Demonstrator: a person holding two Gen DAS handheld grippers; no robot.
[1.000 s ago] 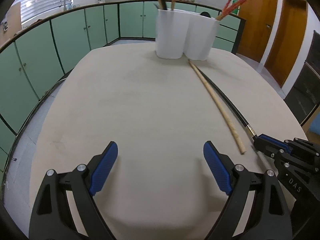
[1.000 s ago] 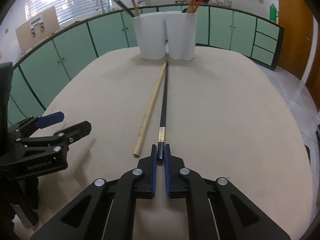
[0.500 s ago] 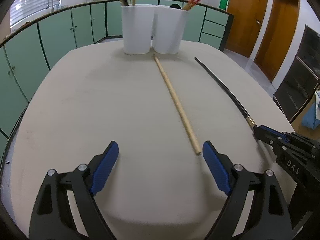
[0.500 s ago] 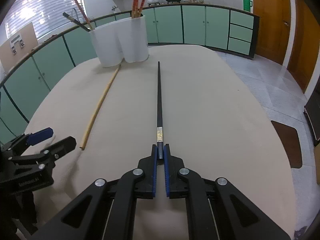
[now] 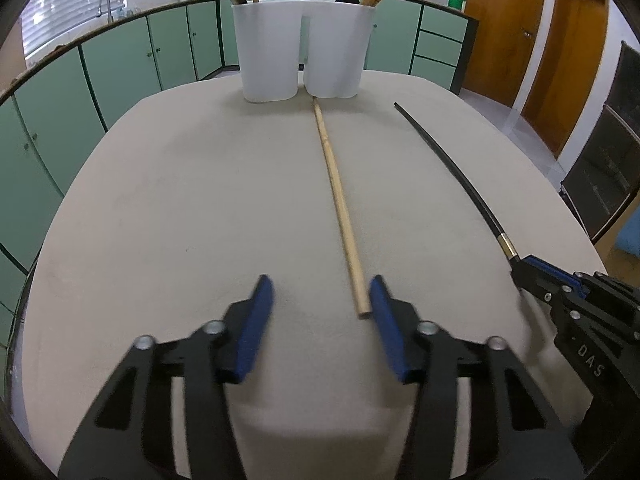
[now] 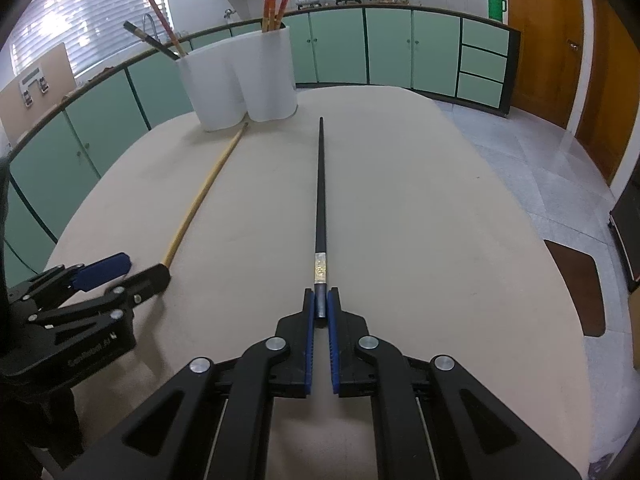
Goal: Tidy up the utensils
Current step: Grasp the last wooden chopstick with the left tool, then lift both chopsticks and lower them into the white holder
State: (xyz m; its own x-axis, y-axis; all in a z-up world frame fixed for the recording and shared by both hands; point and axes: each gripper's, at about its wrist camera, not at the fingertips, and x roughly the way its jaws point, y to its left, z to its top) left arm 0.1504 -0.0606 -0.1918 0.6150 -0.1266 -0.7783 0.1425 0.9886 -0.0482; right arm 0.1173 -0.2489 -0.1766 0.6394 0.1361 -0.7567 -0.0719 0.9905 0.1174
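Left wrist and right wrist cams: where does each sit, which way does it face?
Left wrist: on the left gripper, looking forward over the table at the white holder; its open blue-padded fingers flank the near end of the wooden chopstick; right gripper at the right edge.
Right wrist: on the right gripper, facing along the black chopstick clamped in it; left gripper at lower left.
Shared: both chopsticks, holder, table, each other's gripper.

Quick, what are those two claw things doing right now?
Left gripper: open, holding nothing, wooden chopstick end between its fingers.
Right gripper: closed on the black chopstick.
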